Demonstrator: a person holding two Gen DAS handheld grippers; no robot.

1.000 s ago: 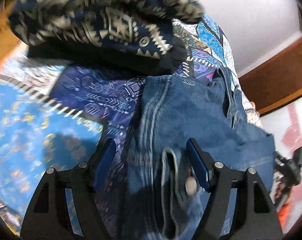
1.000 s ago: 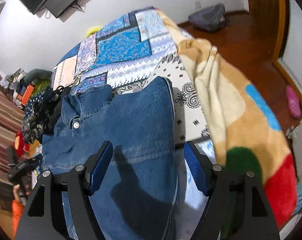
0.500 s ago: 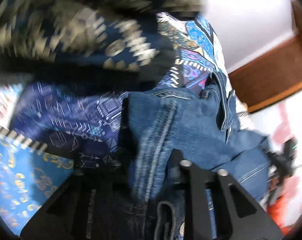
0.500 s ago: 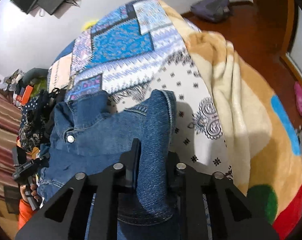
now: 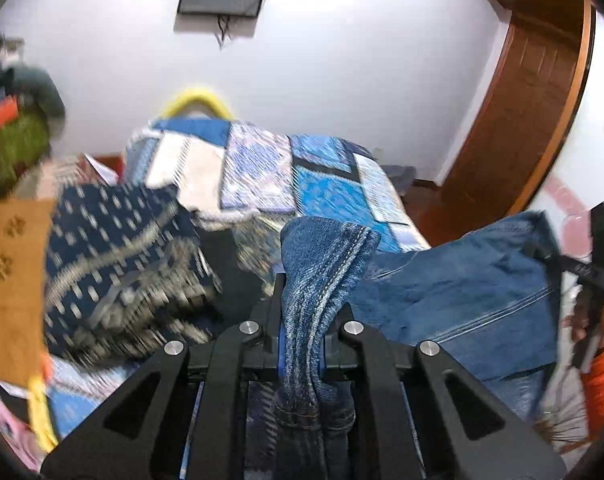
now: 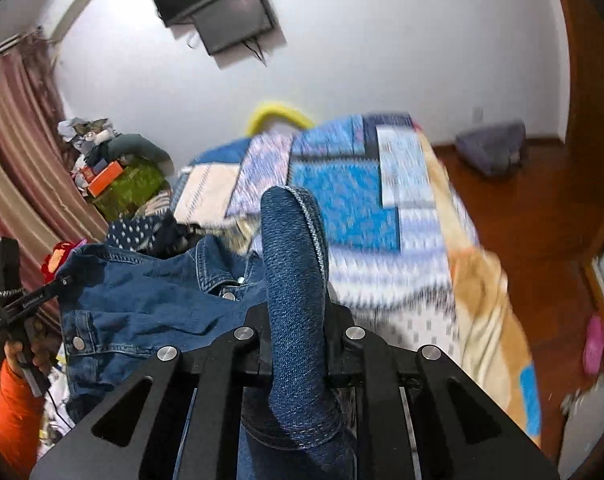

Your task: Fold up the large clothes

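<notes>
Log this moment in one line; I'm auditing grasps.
left gripper: shut on blue denim jacket | right gripper: shut on jacket | jacket off patchwork bedspread

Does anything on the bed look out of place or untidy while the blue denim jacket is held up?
Yes. A dark blue patterned cloth lies crumpled beside the blue denim jacket on the patchwork bedcover, not folded. The jacket hangs bunched between the left tongs and right tongs, both pinching folds of denim.
</notes>
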